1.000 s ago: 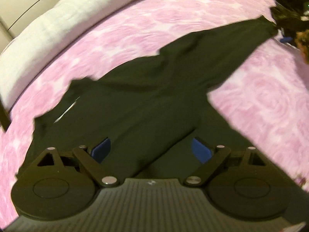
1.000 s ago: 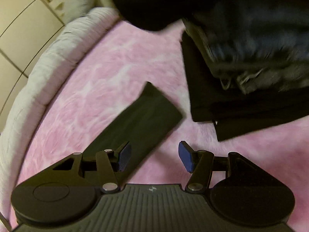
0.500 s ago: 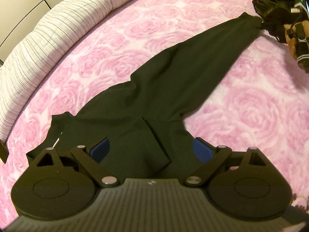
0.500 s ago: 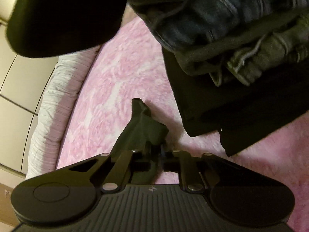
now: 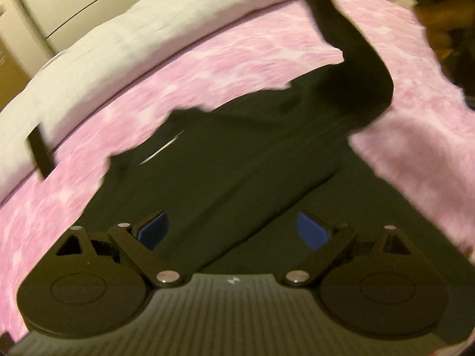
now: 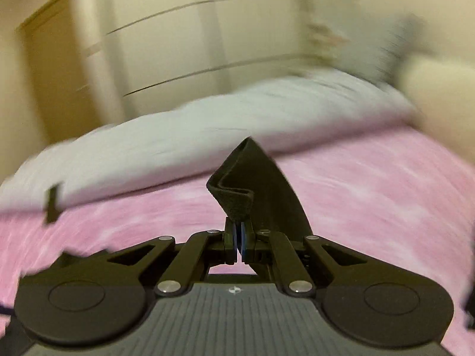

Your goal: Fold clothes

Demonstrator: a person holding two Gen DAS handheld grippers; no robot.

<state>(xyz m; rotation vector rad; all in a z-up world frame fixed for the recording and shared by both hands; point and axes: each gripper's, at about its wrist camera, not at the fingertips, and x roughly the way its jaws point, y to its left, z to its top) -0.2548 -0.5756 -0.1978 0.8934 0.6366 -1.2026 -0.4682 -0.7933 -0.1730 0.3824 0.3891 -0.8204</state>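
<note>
A dark green long-sleeved garment (image 5: 237,154) lies spread on the pink rose-patterned bed cover (image 5: 207,65). My left gripper (image 5: 234,228) hovers over the garment's body, open, its blue pads wide apart and pressing on nothing. One sleeve (image 5: 365,68) rises off the bed toward the top of the left wrist view, where a blurred hand (image 5: 439,14) shows. In the right wrist view my right gripper (image 6: 239,237) is shut on that sleeve's cuff (image 6: 237,190), held above the bed cover (image 6: 371,192). Both views are motion-blurred.
A long white ribbed bolster (image 5: 148,23) runs along the bed's far edge, also seen as the bolster (image 6: 178,136) from the right. Cream wardrobe doors (image 6: 193,44) stand behind it. A small dark strap (image 5: 40,154) sticks up at the bed's left edge.
My right gripper closed on the sleeve cuff, lifted it off the bed and swung away from the clothes pile toward the bolster. The sleeve now stands up. The left gripper shifted, still open.
</note>
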